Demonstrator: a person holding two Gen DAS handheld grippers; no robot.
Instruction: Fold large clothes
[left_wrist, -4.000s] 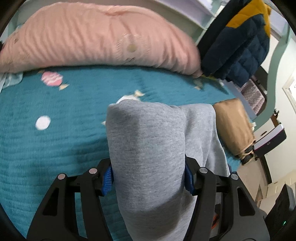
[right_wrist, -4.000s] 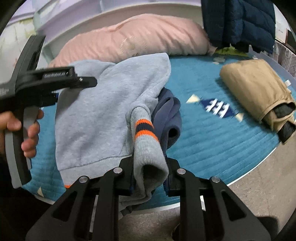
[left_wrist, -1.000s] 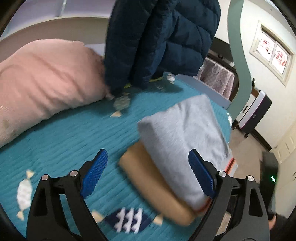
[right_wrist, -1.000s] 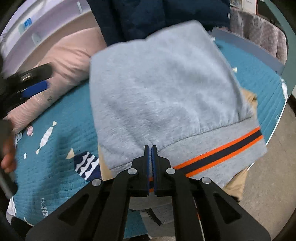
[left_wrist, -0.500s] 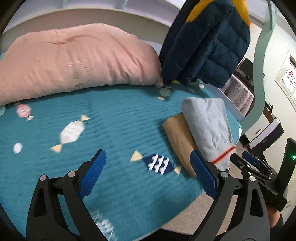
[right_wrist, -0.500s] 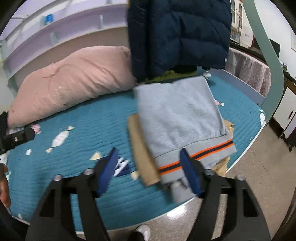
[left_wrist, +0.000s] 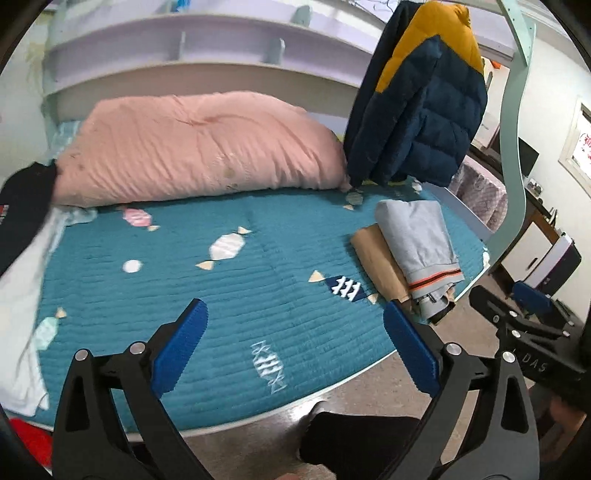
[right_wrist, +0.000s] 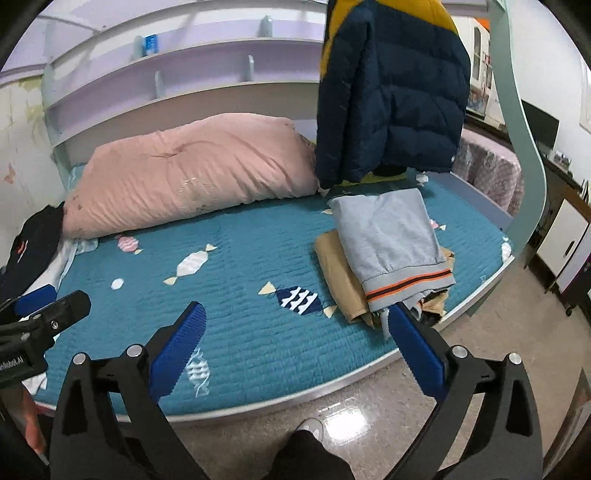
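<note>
A folded grey sweatshirt (right_wrist: 388, 236) with an orange and navy hem stripe lies on top of a folded tan garment (right_wrist: 338, 277) at the right end of the teal bed (right_wrist: 240, 295). It also shows in the left wrist view (left_wrist: 421, 236), on the tan garment (left_wrist: 376, 254). My left gripper (left_wrist: 295, 345) is open and empty, held back over the bed's front edge. My right gripper (right_wrist: 295, 347) is open and empty, also back from the bed. Each gripper shows at the edge of the other's view.
A large pink pillow (right_wrist: 192, 177) lies along the back of the bed. A navy and yellow puffer jacket (right_wrist: 391, 92) hangs from the bed frame at the right. Dark and white clothes (left_wrist: 26, 236) lie heaped at the left end. Floor (right_wrist: 406, 398) lies below.
The right gripper opened and let go of the grey sweatshirt, which now rests on the tan garment. Both grippers have pulled back from the bed, so more of it shows.
</note>
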